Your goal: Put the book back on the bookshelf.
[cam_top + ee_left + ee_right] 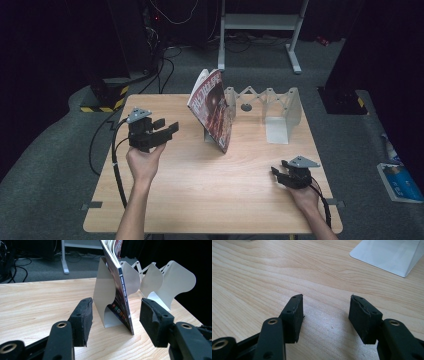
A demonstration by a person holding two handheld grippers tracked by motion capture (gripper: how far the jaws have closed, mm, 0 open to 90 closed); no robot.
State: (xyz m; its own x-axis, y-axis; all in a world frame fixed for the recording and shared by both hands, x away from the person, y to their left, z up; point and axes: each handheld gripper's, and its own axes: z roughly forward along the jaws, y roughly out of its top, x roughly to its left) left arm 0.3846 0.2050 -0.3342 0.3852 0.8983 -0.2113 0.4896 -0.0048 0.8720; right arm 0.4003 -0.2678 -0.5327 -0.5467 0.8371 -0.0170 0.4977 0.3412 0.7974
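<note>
A magazine with a dark red cover (pixel 214 107) leans tilted against the left end of a white expanding bookend rack (pixel 272 107) at the table's back middle. In the left gripper view its spine (pixel 123 287) stands ahead between the two black jaws, a short way beyond them, resting on a white divider plate (pixel 103 293). My left gripper (pixel 167 129) is open, held above the table left of the magazine and pointing at it, with nothing between its pads. My right gripper (pixel 276 172) sits low at the table's right front, open and empty (pixel 325 312).
The wooden table (pixel 200 185) has bare room in the middle and front. The rack's right-hand white base plate (pixel 387 252) lies ahead of the right gripper. Cables trail off both grippers. Beyond the table stand a metal frame (pixel 260 22) and black equipment on grey carpet.
</note>
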